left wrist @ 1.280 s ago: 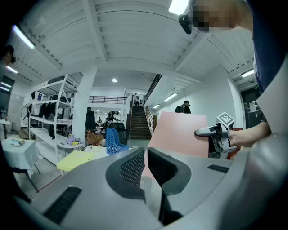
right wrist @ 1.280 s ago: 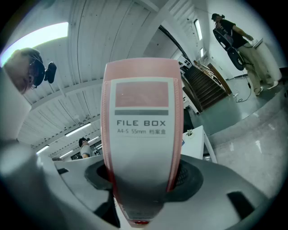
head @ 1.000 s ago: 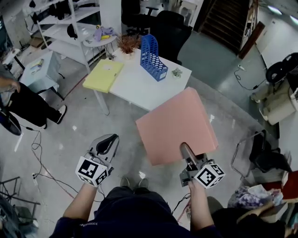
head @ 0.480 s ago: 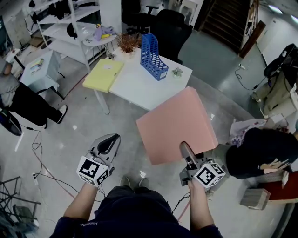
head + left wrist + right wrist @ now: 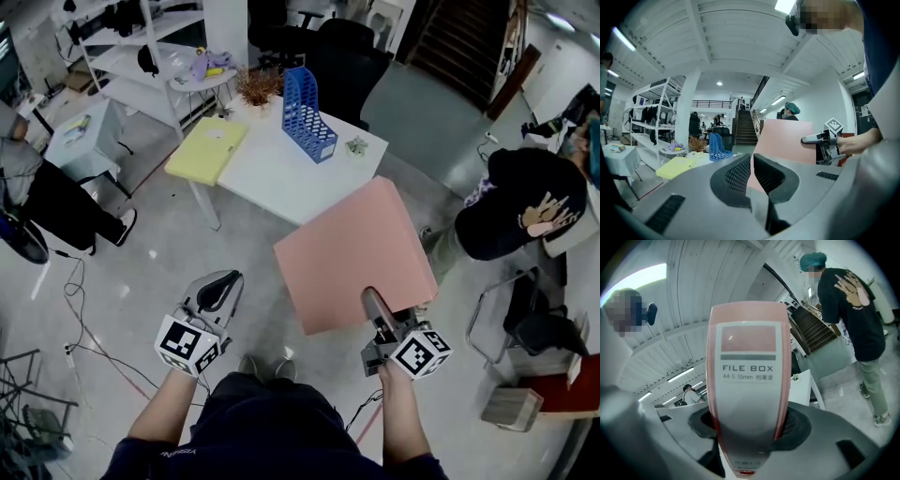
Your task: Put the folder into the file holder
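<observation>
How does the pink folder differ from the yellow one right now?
The pink folder is clamped in the right gripper; the yellow folder lies untouched. The pink folder is held over the floor; the yellow folder rests flat on the table. Both are closed rectangles.

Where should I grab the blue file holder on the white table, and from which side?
On the file holder, grip the tall back wall's top edge from above with the left hand-held gripper. It stands upright, open-topped, and that thin lattice wall is its highest, most exposed part. The right hand-held gripper is clamped on the pink folder.
</observation>
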The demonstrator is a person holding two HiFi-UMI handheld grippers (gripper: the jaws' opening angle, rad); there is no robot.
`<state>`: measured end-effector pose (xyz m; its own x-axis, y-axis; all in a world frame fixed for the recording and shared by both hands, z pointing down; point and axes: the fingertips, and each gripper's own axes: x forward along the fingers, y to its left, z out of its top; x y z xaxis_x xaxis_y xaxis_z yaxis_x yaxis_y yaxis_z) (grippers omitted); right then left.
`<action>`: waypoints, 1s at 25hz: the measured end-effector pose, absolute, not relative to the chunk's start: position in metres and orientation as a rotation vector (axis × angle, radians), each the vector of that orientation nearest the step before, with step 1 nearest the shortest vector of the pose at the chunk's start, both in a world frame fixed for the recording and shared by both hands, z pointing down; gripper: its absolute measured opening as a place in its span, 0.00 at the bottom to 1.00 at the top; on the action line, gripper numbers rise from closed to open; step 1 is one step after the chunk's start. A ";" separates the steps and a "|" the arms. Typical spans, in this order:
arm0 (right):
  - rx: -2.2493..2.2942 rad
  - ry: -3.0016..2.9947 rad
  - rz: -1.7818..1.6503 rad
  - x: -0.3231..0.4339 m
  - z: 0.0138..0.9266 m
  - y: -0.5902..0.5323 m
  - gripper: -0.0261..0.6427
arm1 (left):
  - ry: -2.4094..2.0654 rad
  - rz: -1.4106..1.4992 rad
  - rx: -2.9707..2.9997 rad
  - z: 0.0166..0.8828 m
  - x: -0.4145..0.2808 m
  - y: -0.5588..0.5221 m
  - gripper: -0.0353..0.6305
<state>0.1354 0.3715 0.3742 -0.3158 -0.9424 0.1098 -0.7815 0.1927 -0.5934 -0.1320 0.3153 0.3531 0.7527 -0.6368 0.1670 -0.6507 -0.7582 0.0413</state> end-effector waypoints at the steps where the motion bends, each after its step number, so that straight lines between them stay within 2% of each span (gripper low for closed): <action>1: -1.636 2.195 -0.823 0.138 0.374 0.371 0.45 | -1.053 0.219 2.849 0.354 -0.130 0.316 0.12; 25: -1.609 2.209 -0.810 0.175 0.382 0.318 0.45 | -1.085 0.209 2.861 0.358 -0.097 0.263 0.12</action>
